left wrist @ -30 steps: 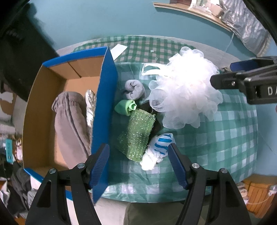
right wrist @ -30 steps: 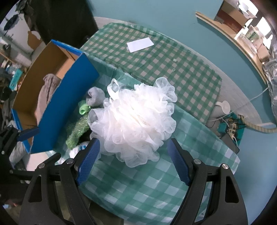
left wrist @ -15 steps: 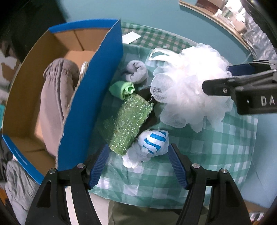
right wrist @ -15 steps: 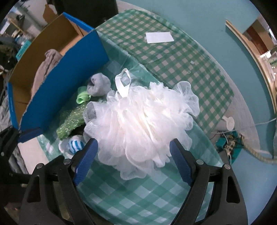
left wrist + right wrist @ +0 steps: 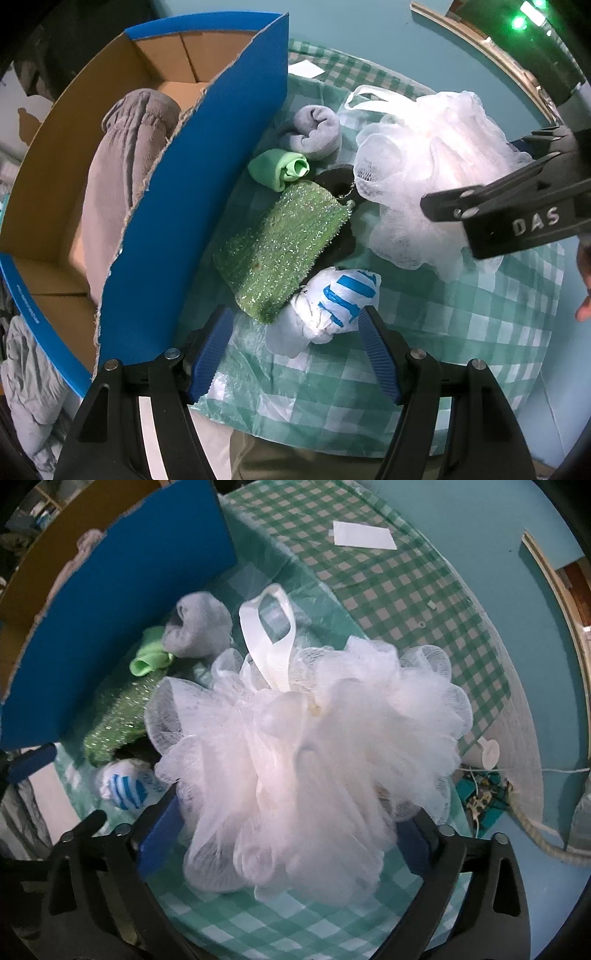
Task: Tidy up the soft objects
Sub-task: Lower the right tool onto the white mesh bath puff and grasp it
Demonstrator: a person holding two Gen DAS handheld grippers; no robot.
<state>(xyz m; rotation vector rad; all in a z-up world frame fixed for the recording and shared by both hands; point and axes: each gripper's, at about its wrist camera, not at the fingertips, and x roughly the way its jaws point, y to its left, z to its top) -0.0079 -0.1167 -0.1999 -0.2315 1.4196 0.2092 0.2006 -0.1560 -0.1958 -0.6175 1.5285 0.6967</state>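
Five soft things are lying loose on the green checked cloth (image 5: 461,332), and the biggest, the white mesh bath puff (image 5: 314,753), is sitting right between the fingers of the right gripper (image 5: 284,834). Its fingers are standing wide apart with the netting bulging up between them; whether the pads are pressing into it I cannot tell, since the puff is covering them. A white ribbon loop (image 5: 271,642) is sticking up from the puff on the far side.

Over at the left gripper (image 5: 295,339), the fingers are spread wide and holding nothing. Lying just ahead of them, close to the right fingertip, is a knotted white bag with blue stripes (image 5: 328,302). Touching it, a little further out, is the sparkly green scrubber (image 5: 280,251), then a rolled green cloth (image 5: 279,170) and a rolled grey sock (image 5: 314,131) beyond.

Off past the left finger a blue-sided cardboard box (image 5: 207,177) is standing against the pile, with a grey-brown garment (image 5: 122,170) bundled inside.
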